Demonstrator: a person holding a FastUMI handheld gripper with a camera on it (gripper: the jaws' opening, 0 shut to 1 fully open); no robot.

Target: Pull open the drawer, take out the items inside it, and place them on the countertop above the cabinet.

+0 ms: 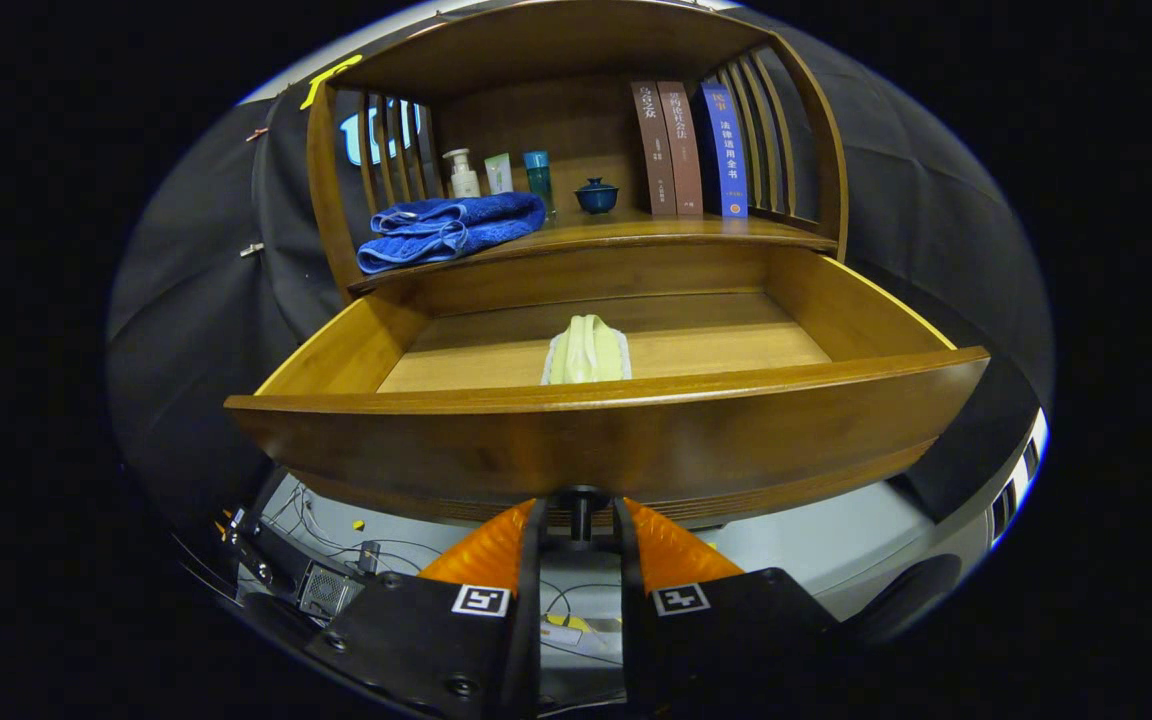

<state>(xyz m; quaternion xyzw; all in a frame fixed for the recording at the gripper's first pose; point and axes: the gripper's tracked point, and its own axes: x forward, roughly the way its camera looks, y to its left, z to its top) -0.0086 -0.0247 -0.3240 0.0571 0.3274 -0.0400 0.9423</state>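
Note:
The wooden drawer (606, 440) stands pulled far out of the cabinet, with its inside in plain sight. On the drawer floor, near the front wall, lies a folded pale green and white cloth (586, 350). My gripper (580, 505) sits low against the drawer front, both fingers closed on the small dark knob (581, 512) between them. Beyond the drawer is the countertop (696, 232) under a wooden hutch.
On the countertop lie a folded blue towel (451, 228), small bottles (496, 175), a dark blue lidded cup (596, 195) and three upright books (691, 148). Slatted side walls close the hutch left and right. Cables and a grey floor (816, 550) show below the drawer.

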